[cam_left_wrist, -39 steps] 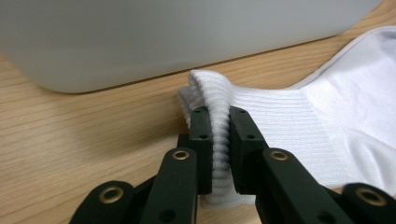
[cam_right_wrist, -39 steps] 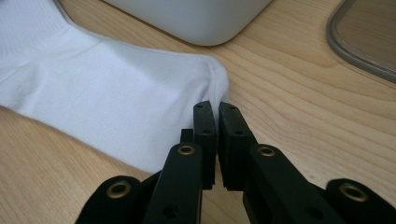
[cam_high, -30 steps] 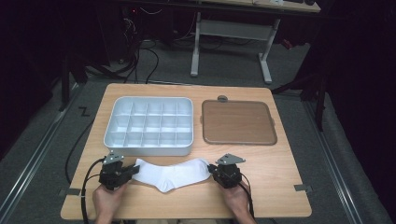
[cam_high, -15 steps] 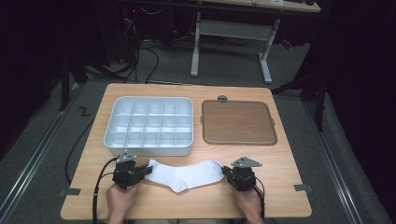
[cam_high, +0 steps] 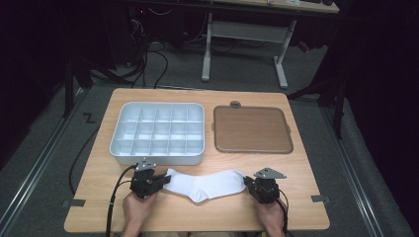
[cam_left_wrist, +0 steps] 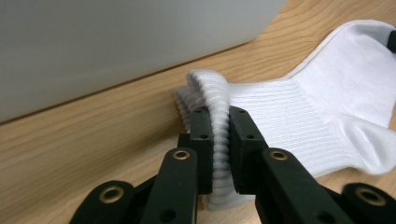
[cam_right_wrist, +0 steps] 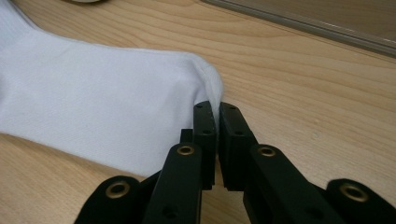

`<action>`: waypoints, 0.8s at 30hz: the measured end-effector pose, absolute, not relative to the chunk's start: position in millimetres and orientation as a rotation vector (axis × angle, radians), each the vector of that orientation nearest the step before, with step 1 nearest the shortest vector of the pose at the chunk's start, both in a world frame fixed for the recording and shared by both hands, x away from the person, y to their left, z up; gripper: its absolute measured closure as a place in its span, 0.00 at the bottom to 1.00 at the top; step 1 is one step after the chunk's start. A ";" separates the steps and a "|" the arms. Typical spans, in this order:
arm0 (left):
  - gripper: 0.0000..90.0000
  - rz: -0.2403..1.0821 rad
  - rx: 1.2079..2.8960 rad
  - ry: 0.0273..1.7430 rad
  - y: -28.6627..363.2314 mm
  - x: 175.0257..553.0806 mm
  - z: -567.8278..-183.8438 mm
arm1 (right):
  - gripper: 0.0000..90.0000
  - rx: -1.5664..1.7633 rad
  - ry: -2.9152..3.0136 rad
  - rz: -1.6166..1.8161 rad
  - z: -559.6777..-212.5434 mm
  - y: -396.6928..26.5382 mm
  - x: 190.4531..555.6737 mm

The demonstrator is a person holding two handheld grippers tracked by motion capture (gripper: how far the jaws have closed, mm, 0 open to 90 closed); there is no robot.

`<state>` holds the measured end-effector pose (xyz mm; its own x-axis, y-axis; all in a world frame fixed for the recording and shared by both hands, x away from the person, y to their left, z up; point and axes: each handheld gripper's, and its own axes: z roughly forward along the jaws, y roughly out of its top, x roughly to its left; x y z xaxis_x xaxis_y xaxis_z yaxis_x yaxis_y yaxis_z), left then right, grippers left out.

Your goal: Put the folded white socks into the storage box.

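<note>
A white sock (cam_high: 205, 183) lies stretched across the front of the wooden table (cam_high: 306, 168), between my two grippers. My left gripper (cam_high: 159, 179) is shut on the sock's ribbed cuff (cam_left_wrist: 212, 100), which bunches up between the black jaws of the left gripper (cam_left_wrist: 221, 121). At the other end my right gripper (cam_high: 249, 186) is shut on the sock's toe edge (cam_right_wrist: 208, 77); the jaws of the right gripper (cam_right_wrist: 217, 114) pinch a thin fold of cloth there. The sock (cam_right_wrist: 93, 112) rests flat on the wood between both ends, heel bulging toward the front edge.
A white compartment tray (cam_high: 158, 132) with several empty cells stands just behind the sock on the left; its wall (cam_left_wrist: 116, 42) looms close behind the cuff. A brown flat tray (cam_high: 252, 129) lies at the back right. Cables trail from the grippers off the front edge.
Both hands have moved apart and rightward along the table front, pulling the sock out from a slack curve into a longer, flatter line. Both grips stay on its ends.
</note>
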<state>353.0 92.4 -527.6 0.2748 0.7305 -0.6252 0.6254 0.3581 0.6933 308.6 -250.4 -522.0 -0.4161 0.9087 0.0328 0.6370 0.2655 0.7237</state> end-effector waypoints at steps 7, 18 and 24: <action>0.87 0.118 1.339 1.410 85.9 356.6 -529.6 | 0.96 1.415 2.143 0.922 -524.1 -255.5 309.5; 0.50 0.216 1.368 1.439 91.4 345.9 -526.9 | 0.72 1.429 2.097 0.934 -520.5 -258.9 307.0; 0.49 0.185 1.355 1.473 89.3 336.8 -530.1 | 0.74 1.364 2.074 1.002 -502.0 -252.3 298.4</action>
